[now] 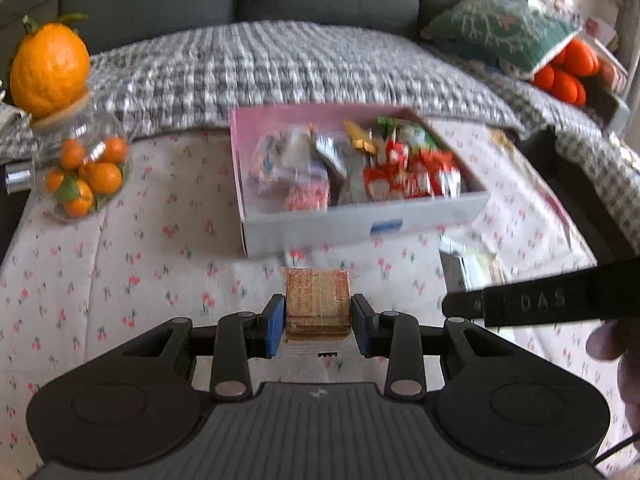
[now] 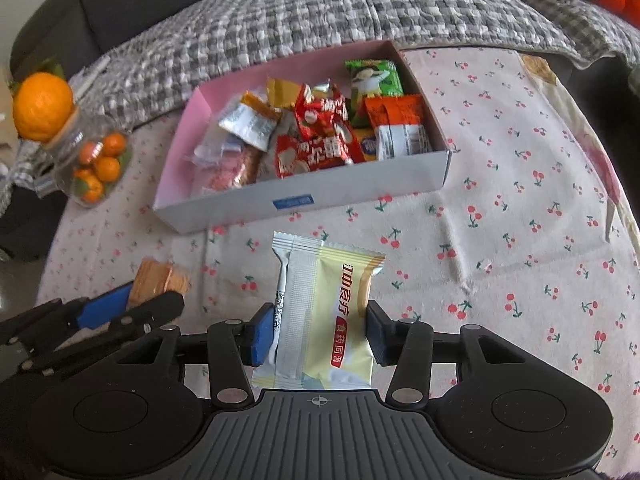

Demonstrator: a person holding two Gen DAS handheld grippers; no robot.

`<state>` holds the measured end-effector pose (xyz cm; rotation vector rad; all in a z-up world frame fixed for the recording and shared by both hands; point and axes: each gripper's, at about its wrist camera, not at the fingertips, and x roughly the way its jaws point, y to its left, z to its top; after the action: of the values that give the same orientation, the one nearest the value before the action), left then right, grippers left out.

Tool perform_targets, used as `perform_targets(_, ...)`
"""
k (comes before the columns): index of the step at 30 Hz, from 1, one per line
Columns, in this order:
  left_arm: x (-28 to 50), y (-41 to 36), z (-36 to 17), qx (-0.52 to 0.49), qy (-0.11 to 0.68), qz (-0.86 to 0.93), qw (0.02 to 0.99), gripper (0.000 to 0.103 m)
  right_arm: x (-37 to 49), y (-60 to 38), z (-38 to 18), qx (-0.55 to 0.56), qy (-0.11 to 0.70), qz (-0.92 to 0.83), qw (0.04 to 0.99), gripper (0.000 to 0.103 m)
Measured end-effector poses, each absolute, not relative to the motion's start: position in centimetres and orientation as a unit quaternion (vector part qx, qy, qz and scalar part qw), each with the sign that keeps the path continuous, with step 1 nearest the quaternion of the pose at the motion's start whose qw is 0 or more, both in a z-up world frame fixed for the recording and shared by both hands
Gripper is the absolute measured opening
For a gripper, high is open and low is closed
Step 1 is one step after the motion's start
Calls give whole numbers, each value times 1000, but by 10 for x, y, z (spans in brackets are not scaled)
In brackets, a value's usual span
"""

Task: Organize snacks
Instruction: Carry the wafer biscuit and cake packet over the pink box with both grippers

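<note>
Both grippers are clenched, the left gripper (image 1: 318,326) on a wafer stack (image 1: 318,304), the right gripper (image 2: 318,334) on a cream biscuit packet (image 2: 324,312), with the snack box (image 2: 304,196) straight ahead of both (toward the tablecloth's far edge).

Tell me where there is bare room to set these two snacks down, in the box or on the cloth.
The box is crowded: packets fill most of it, thinnest at its left end by the pink wall. Bare cherry cloth lies right of the box, and between its front wall and both grippers. Left of the box, the glass jar of oranges narrows the room.
</note>
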<state>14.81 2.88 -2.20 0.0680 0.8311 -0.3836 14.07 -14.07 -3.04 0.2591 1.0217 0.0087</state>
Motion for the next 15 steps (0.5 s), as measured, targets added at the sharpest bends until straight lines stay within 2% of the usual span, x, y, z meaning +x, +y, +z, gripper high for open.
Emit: perform_targets(15, 210, 19, 7, 5, 368, -171, 914, 32, 174, -169, 11, 175, 440, -4, 881, 47)
